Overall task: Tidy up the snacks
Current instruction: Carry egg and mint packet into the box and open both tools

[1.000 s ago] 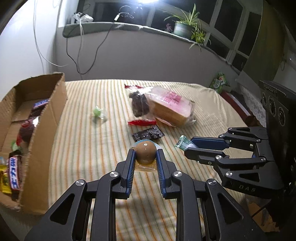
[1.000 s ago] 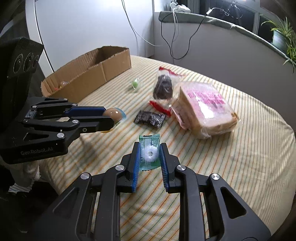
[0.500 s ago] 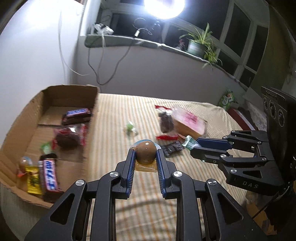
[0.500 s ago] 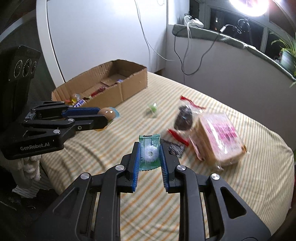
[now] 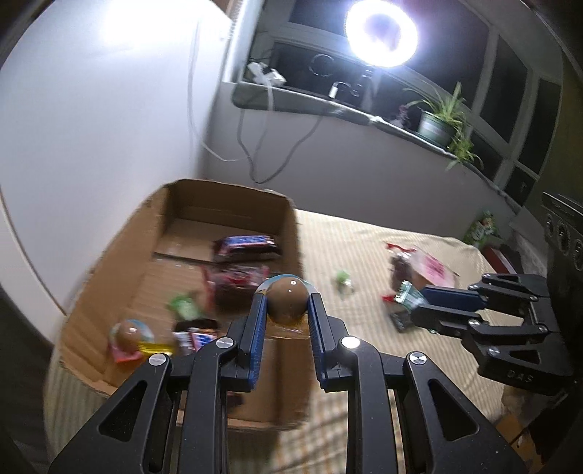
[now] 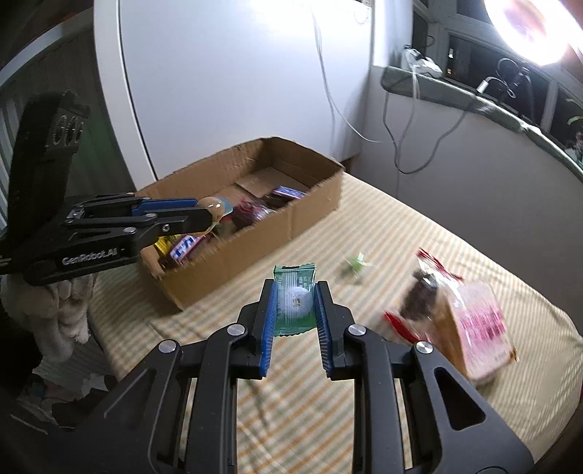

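My left gripper (image 5: pixel 286 308) is shut on a brown egg-shaped chocolate (image 5: pixel 286 299) and holds it above the near right wall of the open cardboard box (image 5: pixel 120 255). It also shows in the right wrist view (image 6: pixel 204 215), over the box (image 6: pixel 313 215). My right gripper (image 6: pixel 294 300) is shut on a green wrapped sweet (image 6: pixel 294 297), in the air above the striped tablecloth (image 6: pixel 382 233), right of the box. The box holds several wrapped snacks, among them chocolate bars (image 5: pixel 244 244) and another egg-shaped chocolate (image 5: pixel 127 333).
On the cloth lie a small green candy (image 6: pixel 355 264), a dark snack in a red-edged bag (image 6: pixel 424 291), and a bagged loaf of bread (image 6: pixel 477 324). A white wall with hanging cables stands behind the box. A bright ring lamp (image 5: pixel 380 32) and a potted plant (image 5: pixel 437 122) sit at the window ledge.
Both grippers have moved left and up toward the cardboard box, each still holding its snack. The left gripper is now over the box edge.
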`<state>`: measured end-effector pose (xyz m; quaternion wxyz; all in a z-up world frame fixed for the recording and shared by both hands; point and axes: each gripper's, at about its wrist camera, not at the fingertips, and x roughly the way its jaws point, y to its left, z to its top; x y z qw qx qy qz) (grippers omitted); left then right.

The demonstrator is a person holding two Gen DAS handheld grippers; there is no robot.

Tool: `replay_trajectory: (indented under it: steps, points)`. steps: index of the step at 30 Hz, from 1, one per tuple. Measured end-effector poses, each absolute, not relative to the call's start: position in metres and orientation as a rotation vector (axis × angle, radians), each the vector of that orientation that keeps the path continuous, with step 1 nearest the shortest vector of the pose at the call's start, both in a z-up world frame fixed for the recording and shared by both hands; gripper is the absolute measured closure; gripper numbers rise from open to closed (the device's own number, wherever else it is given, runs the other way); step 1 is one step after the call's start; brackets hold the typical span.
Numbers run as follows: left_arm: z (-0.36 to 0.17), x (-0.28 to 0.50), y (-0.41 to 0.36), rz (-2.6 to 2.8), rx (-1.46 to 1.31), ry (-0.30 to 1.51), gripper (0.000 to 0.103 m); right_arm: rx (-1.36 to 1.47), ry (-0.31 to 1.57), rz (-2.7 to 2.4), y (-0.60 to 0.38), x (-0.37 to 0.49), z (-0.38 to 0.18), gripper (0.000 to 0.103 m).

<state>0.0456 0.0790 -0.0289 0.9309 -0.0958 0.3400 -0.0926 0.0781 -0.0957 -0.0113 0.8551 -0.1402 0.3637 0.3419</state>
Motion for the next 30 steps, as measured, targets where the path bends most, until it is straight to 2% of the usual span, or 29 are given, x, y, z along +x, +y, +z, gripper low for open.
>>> replay_trajectory:
  steps: [13,30]
  points:
    - [-0.032,0.061,0.125,-0.086,-0.205,0.700,0.082,-0.311,0.744,0.811,-0.040,0.083,-0.004,0.082]
    - [-0.033,0.069,0.141,-0.023,-0.203,0.704,0.082,-0.347,0.763,0.893,0.011,0.093,-0.017,0.081]
